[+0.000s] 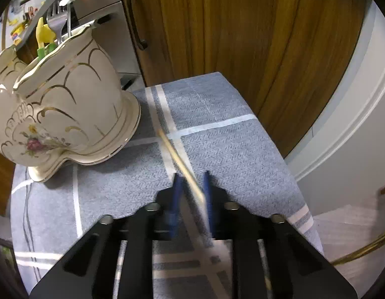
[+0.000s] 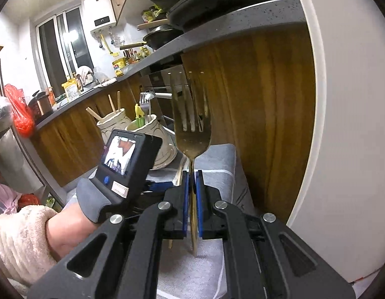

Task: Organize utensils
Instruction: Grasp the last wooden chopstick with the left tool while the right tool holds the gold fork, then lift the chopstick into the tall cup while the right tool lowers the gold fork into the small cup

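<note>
In the left wrist view, my left gripper points down at the grey-blue striped cloth, its blue pads shut on a blurred wooden chopstick that crosses them slantwise. A cream ceramic holder stands to the left on the cloth, with a fork and a yellow-green utensil in it. In the right wrist view, my right gripper is shut on the handle of a metal fork held upright, tines up. Behind it, a second holder contains chopsticks.
Wooden cabinet doors rise just behind the cloth's far edge. A white rounded appliance stands at the right. A hand in a pale fleece sleeve holds the left gripper unit. A crowded grey counter runs off to the left.
</note>
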A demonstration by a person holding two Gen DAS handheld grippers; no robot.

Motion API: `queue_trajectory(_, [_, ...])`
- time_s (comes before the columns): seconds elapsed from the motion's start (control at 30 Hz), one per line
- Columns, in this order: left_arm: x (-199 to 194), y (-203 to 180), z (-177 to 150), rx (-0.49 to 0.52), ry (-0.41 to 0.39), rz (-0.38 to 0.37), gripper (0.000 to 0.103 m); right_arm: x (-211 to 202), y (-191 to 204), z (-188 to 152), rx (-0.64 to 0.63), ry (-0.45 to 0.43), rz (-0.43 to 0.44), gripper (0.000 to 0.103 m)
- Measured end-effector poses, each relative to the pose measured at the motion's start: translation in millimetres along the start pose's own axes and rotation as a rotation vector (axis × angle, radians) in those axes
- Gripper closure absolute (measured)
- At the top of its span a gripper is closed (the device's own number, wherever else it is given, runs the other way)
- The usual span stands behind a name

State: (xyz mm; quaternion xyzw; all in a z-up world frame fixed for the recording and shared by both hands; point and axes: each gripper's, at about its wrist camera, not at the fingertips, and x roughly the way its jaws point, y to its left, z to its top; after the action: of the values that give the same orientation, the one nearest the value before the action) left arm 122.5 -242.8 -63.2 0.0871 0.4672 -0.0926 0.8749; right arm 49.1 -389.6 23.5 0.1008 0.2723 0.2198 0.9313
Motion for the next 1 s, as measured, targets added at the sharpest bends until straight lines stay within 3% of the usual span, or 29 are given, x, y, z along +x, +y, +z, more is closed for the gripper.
queue_trajectory(0.23, [-3.4, 17.6, -7.6, -0.023, -0.003, -0.055, 0.097, -2.2, 5.8, 1.0, 0.000, -0.009, -0.010, 0.098])
queue_trajectory(0.67, [-46.0, 55.3, -31.8, -0.007, -0.079, -0.141, 0.098, 12.9, 35.5, 6.6, -0.031, -0.011, -0.046, 0.098])
queue_trajectory(0.9, [-75.3, 84.1, -38.6, 0.003, -0.166, -0.186, 0.098, 26.1, 58.0, 16.7, -0.036, -0.031, -0.060, 0.098])
queue_trajectory(1.0, [-99.5, 100.1, -46.4, 0.012, -0.271, -0.234, 0.098, 33.0, 66.1, 22.5, -0.038, -0.046, -0.060, 0.098])
